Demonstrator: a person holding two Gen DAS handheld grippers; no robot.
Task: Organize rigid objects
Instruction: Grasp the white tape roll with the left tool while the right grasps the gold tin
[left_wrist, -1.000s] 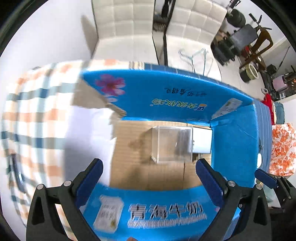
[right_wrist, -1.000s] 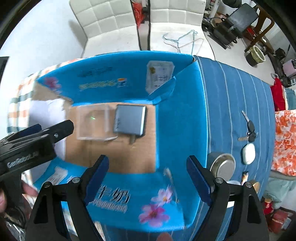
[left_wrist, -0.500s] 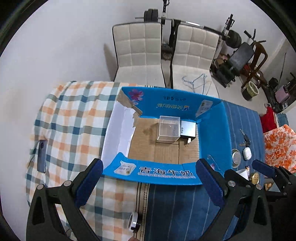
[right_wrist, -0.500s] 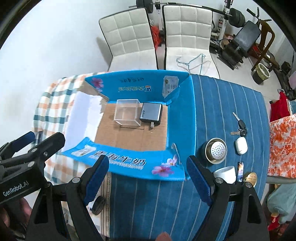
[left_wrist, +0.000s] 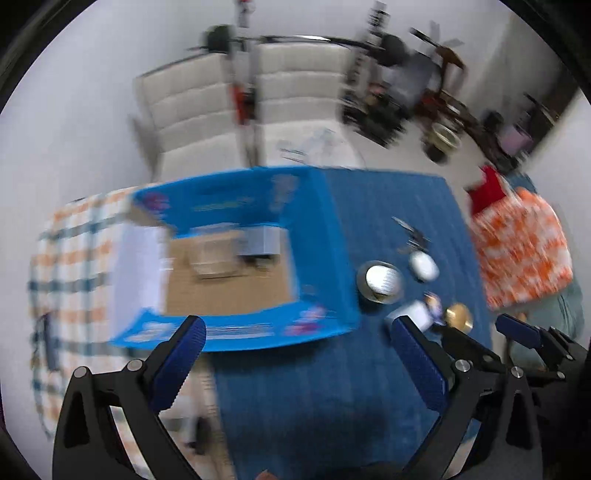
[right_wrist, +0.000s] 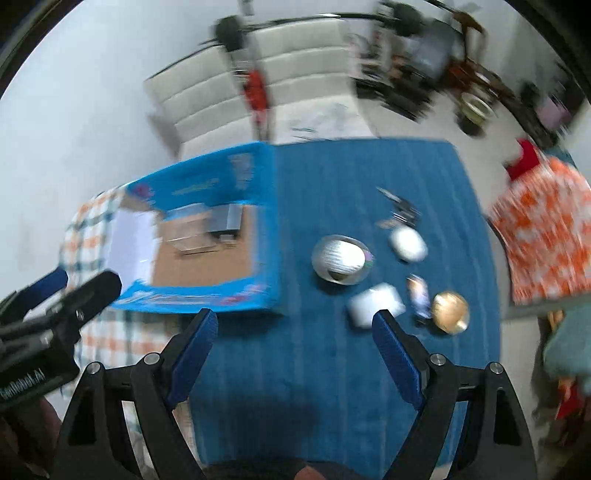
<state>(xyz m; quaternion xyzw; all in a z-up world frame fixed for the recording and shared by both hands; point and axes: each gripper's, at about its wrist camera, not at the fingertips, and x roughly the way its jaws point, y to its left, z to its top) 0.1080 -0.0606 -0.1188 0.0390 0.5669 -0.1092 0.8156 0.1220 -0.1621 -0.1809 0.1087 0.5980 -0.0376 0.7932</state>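
Both views are blurred by motion. An open blue cardboard box (left_wrist: 325, 236) (right_wrist: 266, 221) lies on the table; inside it are a clear plastic box (left_wrist: 212, 256) (right_wrist: 192, 232) and a grey flat device (left_wrist: 262, 240) (right_wrist: 225, 218). To its right on the blue cloth lie a metal strainer bowl (left_wrist: 380, 282) (right_wrist: 340, 260), a white cup (right_wrist: 375, 304), a white case (left_wrist: 423, 266) (right_wrist: 406, 243), keys (right_wrist: 400, 212) and a gold round object (right_wrist: 450, 312). My left gripper (left_wrist: 299, 358) is open and empty, high above the table. My right gripper (right_wrist: 295, 350) is open and empty, above the blue cloth.
A checked cloth (left_wrist: 74, 258) covers the table's left part, with a dark phone (left_wrist: 48, 343) near its edge. Two white chairs (left_wrist: 240, 110) stand behind the table. Orange patterned fabric (right_wrist: 543, 229) and red cloth lie at the right. Gym equipment stands at the back.
Both grippers rose out of the box and swung right. The loose objects on the blue cloth now sit nearer the middle of both views. Both stay open and empty.
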